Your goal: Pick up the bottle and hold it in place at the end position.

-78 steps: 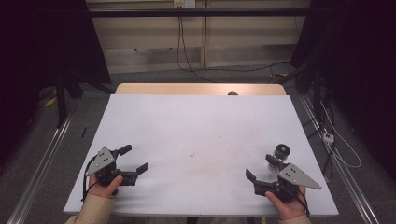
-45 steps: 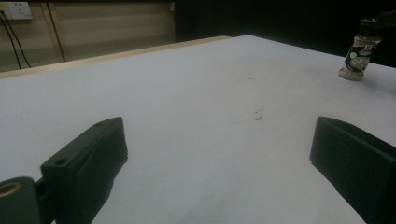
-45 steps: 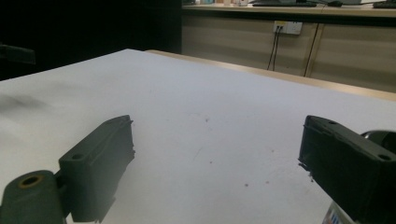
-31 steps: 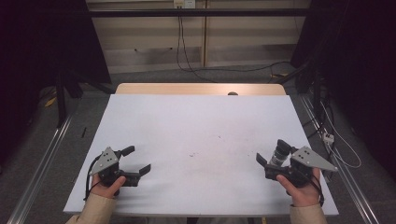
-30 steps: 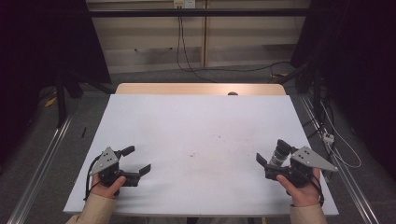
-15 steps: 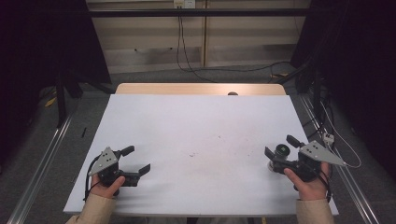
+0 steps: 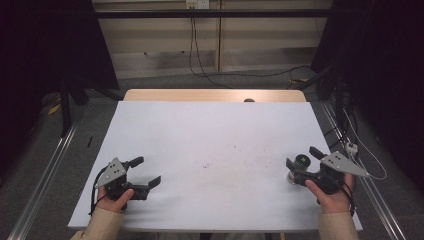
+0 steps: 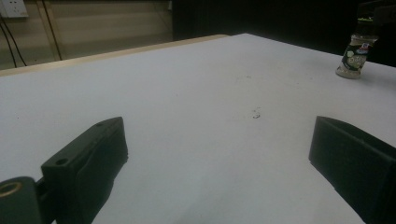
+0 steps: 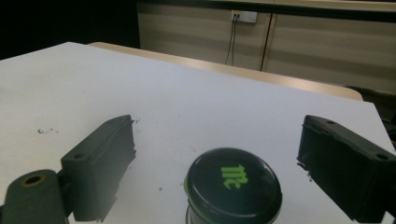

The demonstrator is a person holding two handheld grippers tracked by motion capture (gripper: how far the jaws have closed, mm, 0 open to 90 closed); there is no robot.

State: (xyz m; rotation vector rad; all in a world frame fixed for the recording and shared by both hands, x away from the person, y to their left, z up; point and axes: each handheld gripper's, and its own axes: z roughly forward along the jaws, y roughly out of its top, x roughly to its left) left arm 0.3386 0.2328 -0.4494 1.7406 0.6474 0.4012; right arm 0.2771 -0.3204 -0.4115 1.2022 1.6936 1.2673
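A spice jar with a black lid stands upright near the white table's right edge, between the spread jaws of the right gripper. Beyond lie a beige wall and grey floor. That gripper sat nearer the front edge earlier. The left gripper view shows the jar's label, too blurred to read; the left gripper gapes empty

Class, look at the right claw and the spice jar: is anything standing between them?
Nothing visible does. The spice jar stands upright on the white table, between the open jaws of the right claw, with clear gaps on both sides.
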